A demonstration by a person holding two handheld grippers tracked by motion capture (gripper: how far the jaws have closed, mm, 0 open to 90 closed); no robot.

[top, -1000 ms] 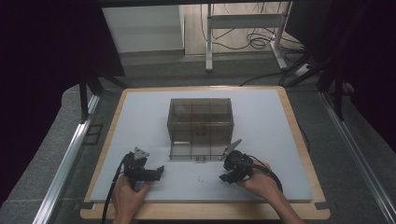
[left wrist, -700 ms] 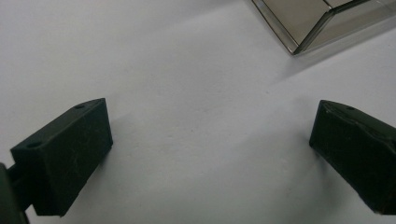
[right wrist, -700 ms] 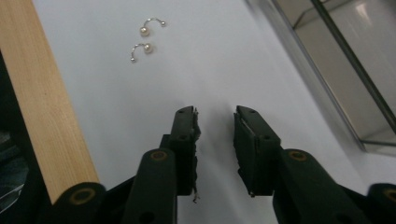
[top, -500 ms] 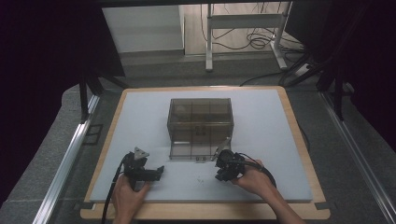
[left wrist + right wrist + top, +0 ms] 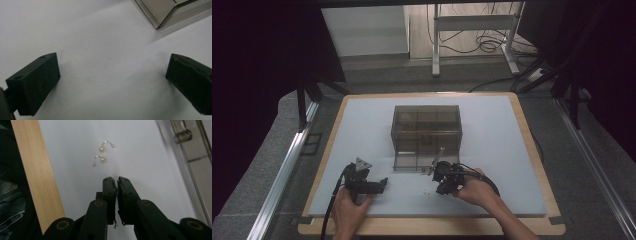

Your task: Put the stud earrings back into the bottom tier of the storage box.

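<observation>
2 earrings (image 5: 102, 153) before box (image 5: 426, 131)

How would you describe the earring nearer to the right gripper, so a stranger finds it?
On the white mat, beside the wooden edge, two small pearl earrings lie ahead of the right gripper. This earring is the nearer one; its neighbour lies farther off.

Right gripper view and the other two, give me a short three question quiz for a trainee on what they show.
1. True or false: the left gripper has its jaws wide apart over bare mat.
2. How many small earrings lie ahead of the right gripper?
3. The clear box sits: A) off the mat, B) mid-mat beyond both grippers, C) between the left jaws.

Key: 1 true; 2 two; 3 B.
</observation>
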